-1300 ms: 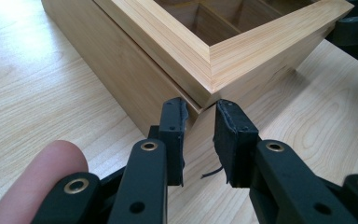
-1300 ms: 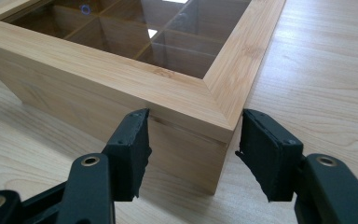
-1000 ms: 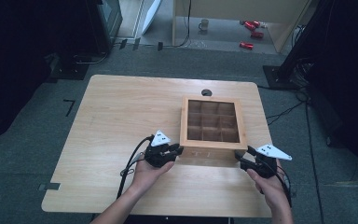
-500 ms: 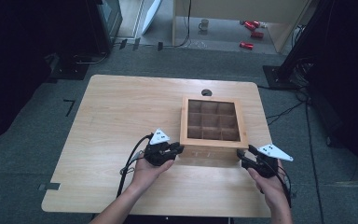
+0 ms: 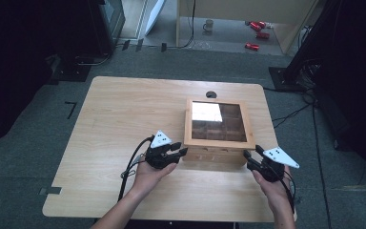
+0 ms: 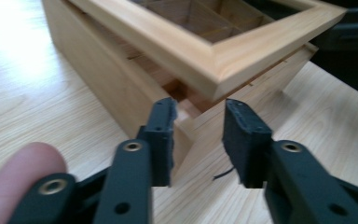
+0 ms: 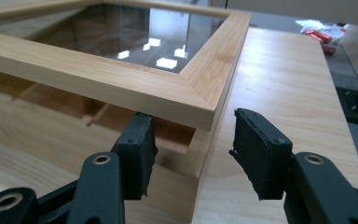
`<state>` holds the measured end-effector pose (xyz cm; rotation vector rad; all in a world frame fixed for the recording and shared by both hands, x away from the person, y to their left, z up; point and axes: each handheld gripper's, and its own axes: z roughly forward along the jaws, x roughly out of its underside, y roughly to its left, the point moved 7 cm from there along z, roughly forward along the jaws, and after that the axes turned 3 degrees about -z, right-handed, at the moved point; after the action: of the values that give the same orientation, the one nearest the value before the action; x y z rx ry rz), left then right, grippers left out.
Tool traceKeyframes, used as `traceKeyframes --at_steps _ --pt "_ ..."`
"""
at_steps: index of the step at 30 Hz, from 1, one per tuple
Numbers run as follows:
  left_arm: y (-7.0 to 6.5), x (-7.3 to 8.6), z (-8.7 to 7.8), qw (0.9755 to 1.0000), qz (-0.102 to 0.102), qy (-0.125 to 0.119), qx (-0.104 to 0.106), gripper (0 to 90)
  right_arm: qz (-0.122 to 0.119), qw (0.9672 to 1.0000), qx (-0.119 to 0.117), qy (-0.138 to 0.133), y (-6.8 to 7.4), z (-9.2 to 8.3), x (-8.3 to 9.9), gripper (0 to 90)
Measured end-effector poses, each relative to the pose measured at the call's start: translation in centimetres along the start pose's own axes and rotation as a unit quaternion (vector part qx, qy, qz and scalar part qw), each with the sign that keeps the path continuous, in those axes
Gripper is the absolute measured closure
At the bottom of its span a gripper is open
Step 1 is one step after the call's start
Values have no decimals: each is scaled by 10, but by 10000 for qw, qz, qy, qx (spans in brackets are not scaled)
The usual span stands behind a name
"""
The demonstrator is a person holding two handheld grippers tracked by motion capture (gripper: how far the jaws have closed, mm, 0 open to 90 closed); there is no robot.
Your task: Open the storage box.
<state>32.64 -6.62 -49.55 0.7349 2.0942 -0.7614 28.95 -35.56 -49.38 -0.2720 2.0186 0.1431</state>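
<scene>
The wooden box [image 5: 218, 135] sits on the right half of the table [image 5: 124, 119], its near wall toward me. Its glass-paned lid [image 7: 121, 88] is raised off the body at the front, leaving a gap along the near edge, as both gripper views show.

My left gripper [image 5: 183, 151] stands at the box's near left corner. Its jaws have just been opening and now stand apart astride that corner below the lid, pads clear of the wood. My right gripper [image 5: 248, 155] stands at the near right corner. Its jaws have just been closing but are still apart: one finger [image 7: 137, 154] lies under the lid's front rail and the other outside the corner, neither pressing.

Risks, as I judge them: with no pad clamped, the lid may drop shut and trap the inner right finger. An uneven lift from the two corners could twist the lid or drag the box across the table. The pane could take a knock.

No brand, label or writing is legible anywhere.
</scene>
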Motion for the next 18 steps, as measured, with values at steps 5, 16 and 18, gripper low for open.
traceKeyframes --at_steps 5,16,18 --pt "11 13 -5 9995 27 181 -252 406 -49 9995 142 -283 -2 -5 -16 456" --pt "57 60 -25 9914 -122 651 -1126 200 -136 9982 261 -525 -8 -7 -47 411" --pt "63 69 -26 9895 -58 792 -1209 189 -168 9981 317 -497 -8 -3 -56 409"
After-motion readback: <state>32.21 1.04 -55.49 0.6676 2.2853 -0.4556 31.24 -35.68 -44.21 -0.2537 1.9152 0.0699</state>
